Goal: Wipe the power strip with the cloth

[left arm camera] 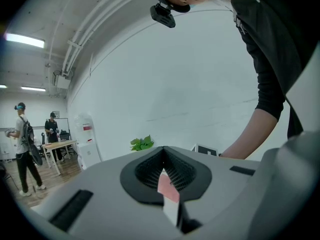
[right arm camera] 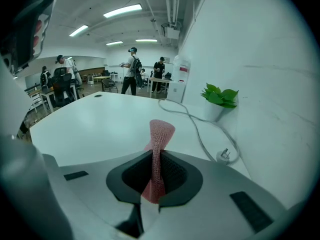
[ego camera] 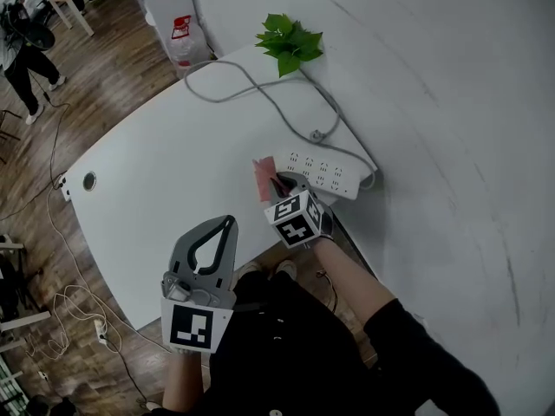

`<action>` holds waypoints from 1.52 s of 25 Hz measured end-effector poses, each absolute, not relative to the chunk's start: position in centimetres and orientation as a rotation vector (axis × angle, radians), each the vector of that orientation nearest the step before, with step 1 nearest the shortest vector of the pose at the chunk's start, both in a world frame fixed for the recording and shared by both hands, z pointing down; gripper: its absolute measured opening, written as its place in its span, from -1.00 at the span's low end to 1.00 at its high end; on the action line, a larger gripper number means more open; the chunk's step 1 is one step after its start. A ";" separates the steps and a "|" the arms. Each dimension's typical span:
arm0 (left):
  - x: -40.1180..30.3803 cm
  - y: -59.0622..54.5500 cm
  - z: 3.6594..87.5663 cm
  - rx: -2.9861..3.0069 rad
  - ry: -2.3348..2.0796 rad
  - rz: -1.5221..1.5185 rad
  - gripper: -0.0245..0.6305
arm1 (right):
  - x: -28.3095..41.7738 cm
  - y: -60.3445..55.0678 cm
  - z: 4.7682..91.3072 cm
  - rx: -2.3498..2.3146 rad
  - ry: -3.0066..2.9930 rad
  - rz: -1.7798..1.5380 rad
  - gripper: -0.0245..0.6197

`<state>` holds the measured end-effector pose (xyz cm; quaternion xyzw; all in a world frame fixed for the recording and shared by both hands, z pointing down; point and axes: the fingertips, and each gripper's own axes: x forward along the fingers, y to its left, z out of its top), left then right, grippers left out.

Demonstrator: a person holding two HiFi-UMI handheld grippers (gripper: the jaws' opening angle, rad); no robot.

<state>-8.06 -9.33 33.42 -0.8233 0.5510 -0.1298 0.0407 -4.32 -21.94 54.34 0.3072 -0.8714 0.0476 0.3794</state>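
Your right gripper pinches the cloth at the power strip's left end, mid-frame. Wiping looks barely begun. Your left gripper is closed and empty.

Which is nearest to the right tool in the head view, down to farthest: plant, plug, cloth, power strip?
1. Cloth, held in the right tool.
2. Power strip, just right of it.
3. Plug, behind the strip.
4. Plant, at the far edge.
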 end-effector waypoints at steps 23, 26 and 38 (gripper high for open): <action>-6.0 -10.8 33.6 -2.582 1.562 -0.377 -0.89 | 2.7 -23.9 57.3 0.984 -2.068 0.261 -0.76; -5.1 -11.1 33.6 -2.597 1.523 -0.373 -0.88 | 4.4 -23.9 57.3 1.019 -2.049 0.275 -0.76; -1.4 -12.2 33.7 -2.673 1.397 -0.358 -0.88 | 12.1 -23.7 57.2 1.160 -1.964 0.337 -0.76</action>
